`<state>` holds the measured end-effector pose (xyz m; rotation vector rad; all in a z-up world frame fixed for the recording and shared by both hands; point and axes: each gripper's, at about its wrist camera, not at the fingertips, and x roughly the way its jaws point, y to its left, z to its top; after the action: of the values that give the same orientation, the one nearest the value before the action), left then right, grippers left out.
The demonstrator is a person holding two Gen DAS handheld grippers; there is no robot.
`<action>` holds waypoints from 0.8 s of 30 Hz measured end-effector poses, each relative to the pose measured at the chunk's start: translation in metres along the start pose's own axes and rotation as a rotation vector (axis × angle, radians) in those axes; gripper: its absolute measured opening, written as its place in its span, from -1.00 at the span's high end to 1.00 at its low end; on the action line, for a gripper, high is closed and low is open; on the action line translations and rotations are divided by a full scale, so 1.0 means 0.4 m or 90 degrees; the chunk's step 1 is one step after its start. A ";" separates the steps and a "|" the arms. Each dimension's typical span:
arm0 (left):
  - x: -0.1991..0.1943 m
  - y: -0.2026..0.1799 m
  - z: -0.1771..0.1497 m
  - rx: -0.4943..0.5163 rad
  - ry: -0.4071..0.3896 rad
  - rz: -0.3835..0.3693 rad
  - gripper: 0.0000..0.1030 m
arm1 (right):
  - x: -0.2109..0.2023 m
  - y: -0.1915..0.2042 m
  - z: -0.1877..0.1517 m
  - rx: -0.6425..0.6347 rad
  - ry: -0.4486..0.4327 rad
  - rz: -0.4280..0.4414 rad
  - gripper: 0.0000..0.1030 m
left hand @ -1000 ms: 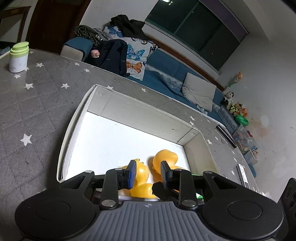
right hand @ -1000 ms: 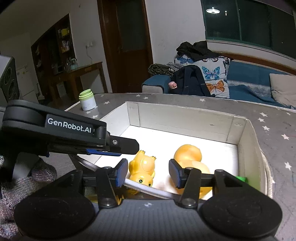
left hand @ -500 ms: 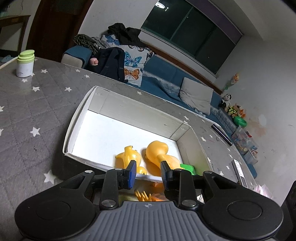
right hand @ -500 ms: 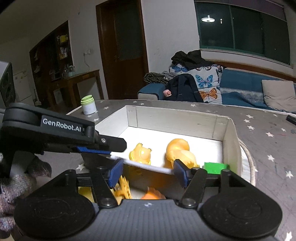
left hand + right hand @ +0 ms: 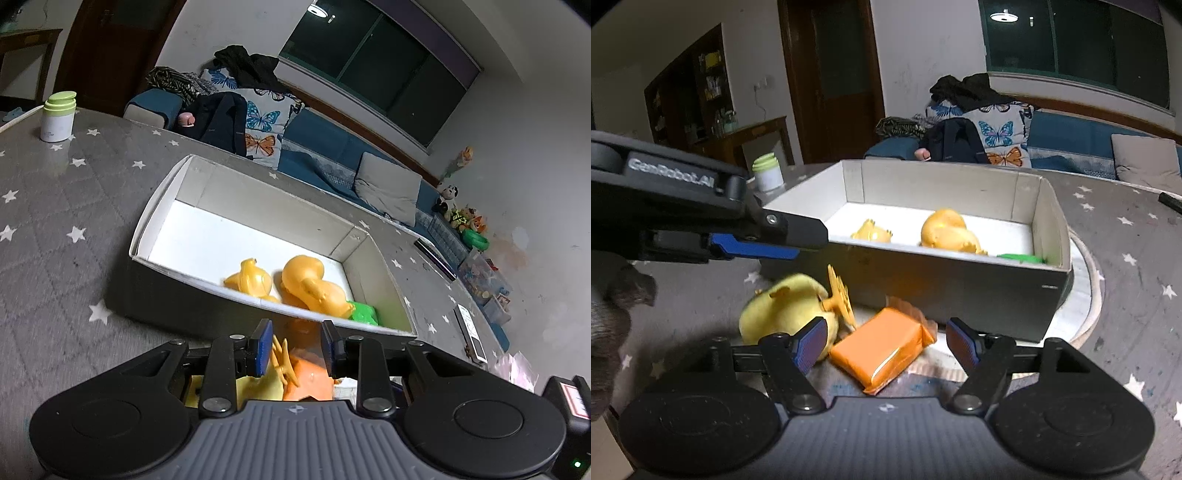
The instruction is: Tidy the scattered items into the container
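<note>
Right hand-held gripper [image 5: 886, 341] jaws opening over orange packet [image 5: 882, 345], not gripping; left hand-held gripper [image 5: 295, 345] clenched, empty; box [image 5: 960, 280] ahead.

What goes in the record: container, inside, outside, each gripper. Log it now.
container: white box on the starred table
inside: small yellow toy, orange duck, green item
outside, before the near wall: yellow toy, orange packet
left gripper: shut, empty
right gripper: opening, above the orange packet, not gripping it
</note>
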<state>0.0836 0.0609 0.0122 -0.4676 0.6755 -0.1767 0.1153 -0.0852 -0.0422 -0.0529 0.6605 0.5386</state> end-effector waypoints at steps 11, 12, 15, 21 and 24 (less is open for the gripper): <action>-0.032 0.008 -0.038 0.005 0.013 0.003 0.42 | 0.053 -0.010 0.004 -0.031 0.026 0.029 -0.57; -0.034 0.008 -0.040 0.006 0.015 0.002 0.42 | 0.057 -0.010 0.005 -0.035 0.026 0.032 -0.58; -0.034 0.005 -0.049 0.008 0.023 0.000 0.41 | 0.068 -0.015 0.007 -0.037 0.035 0.062 -0.59; -0.029 0.011 -0.057 0.006 0.035 0.005 0.41 | 0.066 -0.002 0.003 -0.061 0.049 0.086 -0.59; -0.026 0.018 -0.059 0.004 0.040 0.007 0.41 | 0.050 0.015 -0.007 -0.083 0.054 0.096 -0.59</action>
<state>0.0606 0.0620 -0.0015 -0.4535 0.7387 -0.1845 0.1238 -0.0713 -0.0557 -0.1502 0.7152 0.7282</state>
